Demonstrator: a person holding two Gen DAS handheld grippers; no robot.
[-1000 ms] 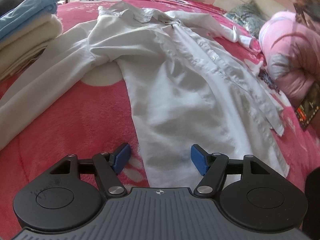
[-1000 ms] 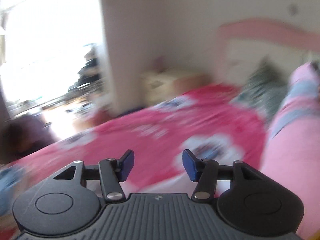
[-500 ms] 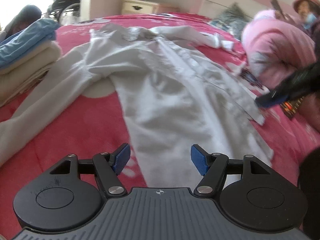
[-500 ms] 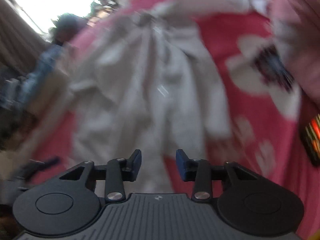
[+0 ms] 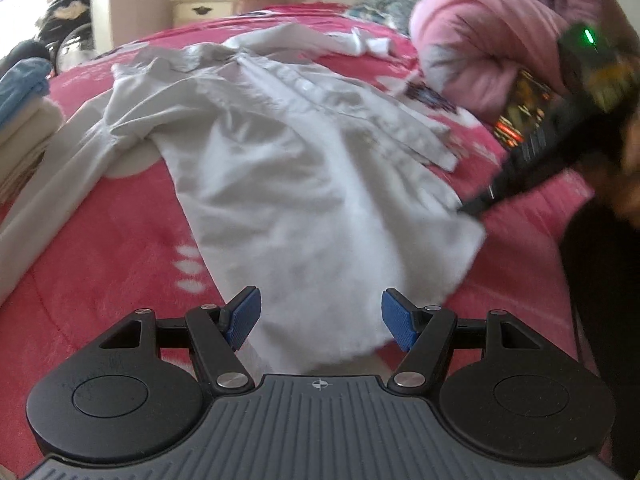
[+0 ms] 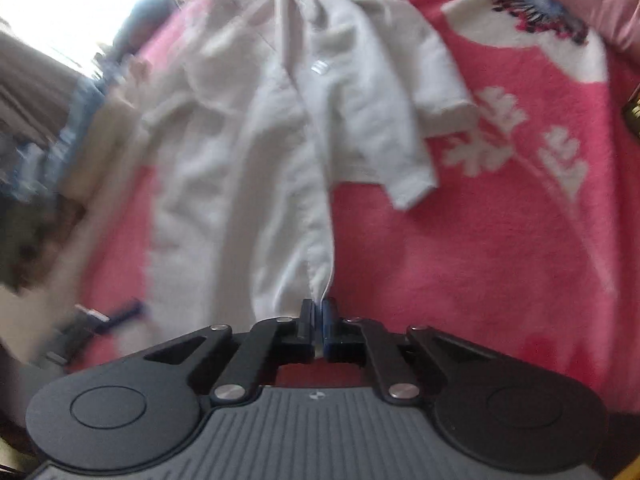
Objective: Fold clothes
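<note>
Now right gripper (image 6: pixel 319 316) pinching shirt (image 6: pixel 256 152) hem

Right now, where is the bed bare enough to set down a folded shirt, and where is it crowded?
Bare pink blanket lies beside the white shirt, on the side where the right gripper pinches its hem. A smaller strip runs between the shirt body and its outstretched sleeve. Crowded: the folded stack beyond that sleeve, and the pink quilt beside the pillow.
</note>
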